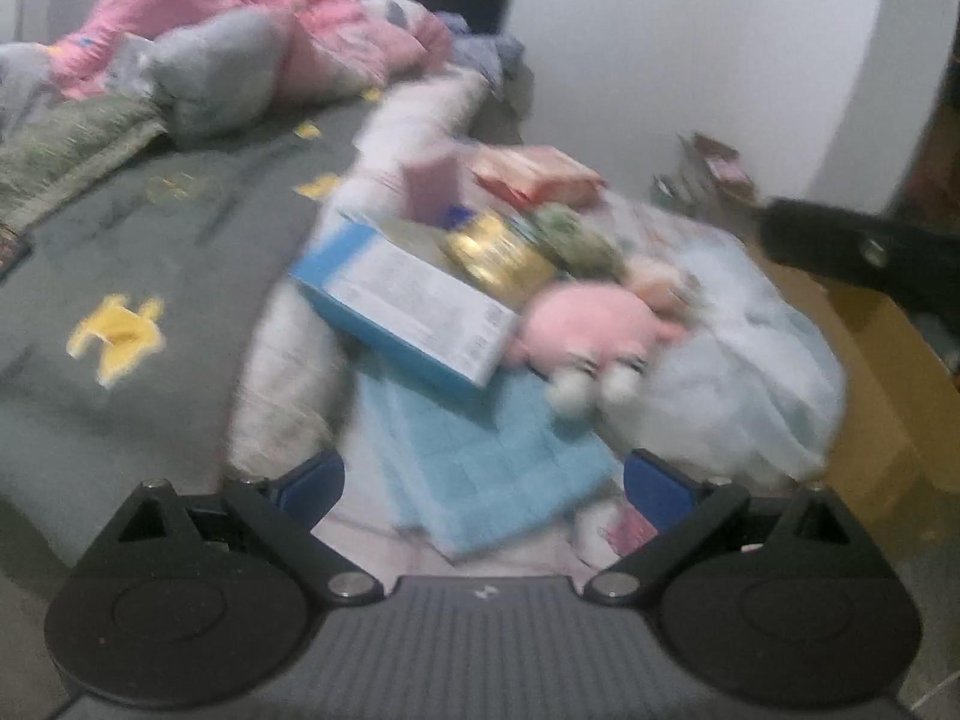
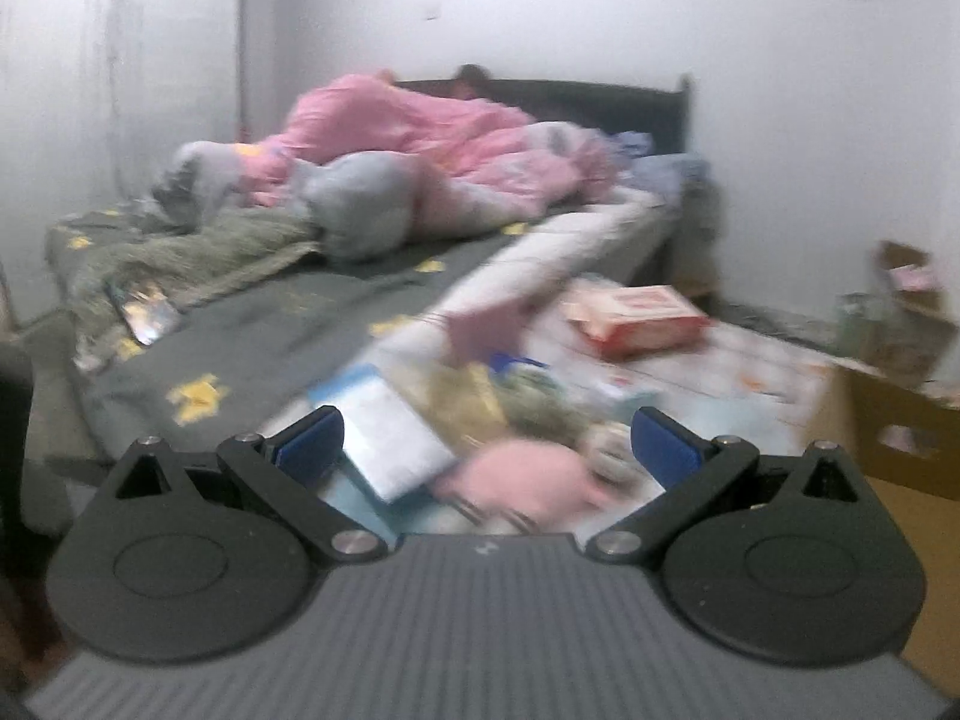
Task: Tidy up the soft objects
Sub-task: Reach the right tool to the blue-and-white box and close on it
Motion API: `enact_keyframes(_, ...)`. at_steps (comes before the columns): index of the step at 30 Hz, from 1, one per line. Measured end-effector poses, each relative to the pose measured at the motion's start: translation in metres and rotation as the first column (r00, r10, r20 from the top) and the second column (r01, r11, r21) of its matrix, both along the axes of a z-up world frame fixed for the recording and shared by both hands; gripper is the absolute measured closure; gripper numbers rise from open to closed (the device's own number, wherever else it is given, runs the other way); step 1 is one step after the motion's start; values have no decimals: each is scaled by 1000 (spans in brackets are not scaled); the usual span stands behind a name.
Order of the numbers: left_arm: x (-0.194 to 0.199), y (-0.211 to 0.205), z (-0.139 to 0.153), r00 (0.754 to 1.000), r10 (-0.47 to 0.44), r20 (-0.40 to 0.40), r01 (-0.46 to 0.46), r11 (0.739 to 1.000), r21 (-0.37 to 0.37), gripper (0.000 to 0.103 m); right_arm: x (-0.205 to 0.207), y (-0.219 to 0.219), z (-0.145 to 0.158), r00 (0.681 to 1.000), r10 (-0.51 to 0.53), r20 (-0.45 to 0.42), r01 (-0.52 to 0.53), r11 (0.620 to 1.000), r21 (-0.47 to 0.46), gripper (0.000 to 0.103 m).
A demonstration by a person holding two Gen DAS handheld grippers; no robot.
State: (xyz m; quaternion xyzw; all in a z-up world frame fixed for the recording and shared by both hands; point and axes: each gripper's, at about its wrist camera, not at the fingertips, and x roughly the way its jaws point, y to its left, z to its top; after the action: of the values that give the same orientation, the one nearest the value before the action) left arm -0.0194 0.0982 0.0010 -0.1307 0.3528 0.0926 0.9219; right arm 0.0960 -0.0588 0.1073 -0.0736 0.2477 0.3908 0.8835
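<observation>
Pink plush toy (image 2: 516, 477) between right hand-held gripper (image 2: 485, 443) fingers.

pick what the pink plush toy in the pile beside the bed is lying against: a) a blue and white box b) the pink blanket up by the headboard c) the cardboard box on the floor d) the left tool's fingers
a: in the left wrist view the pink plush toy lies right against the end of the blue and white box, far from the pink blanket and clear of the open left tool.
</observation>
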Motion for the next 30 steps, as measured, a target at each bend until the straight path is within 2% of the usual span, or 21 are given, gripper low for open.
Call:
enact_keyframes(3, 7, 12, -4, 999, 41, 16, -42, 998, 46, 9, 28, 32, -10, 995, 60, -74, -60, 998, 6, 1)
enact_keyframes(7, 17, 29, -7, 998, 31, 52, -32, 999, 4, 20, 57, 66, -22, 973, 139, -184, -141, 990, 1, 6)
enact_keyframes(12, 38, 43, -14, 999, -17, 47, 21, 996, -92, 32, 96, 105, -47, 919, 201, -339, -228, 973, -43, 34)
enact_keyframes(15, 49, 44, -20, 998, -45, 36, 49, 993, -107, 32, 124, 129, -73, 873, 204, -442, -258, 964, -66, 41)
enact_keyframes(21, 72, 52, -31, 998, -58, 13, 60, 987, -147, 32, 160, 151, -112, 809, 165, -564, -261, 961, -95, 44)
enact_keyframes(23, 78, 55, -35, 998, -55, 4, 55, 985, -162, 32, 165, 153, -123, 776, 167, -608, -272, 959, -84, 44)
enact_keyframes(28, 84, 60, -39, 999, -40, -10, 37, 984, -175, 30, 161, 152, -129, 740, 158, -654, -282, 955, -89, 45)
enact_keyframes(30, 84, 62, -41, 999, -26, -22, 22, 985, -174, 30, 159, 149, -130, 727, 150, -670, -279, 956, -89, 49)
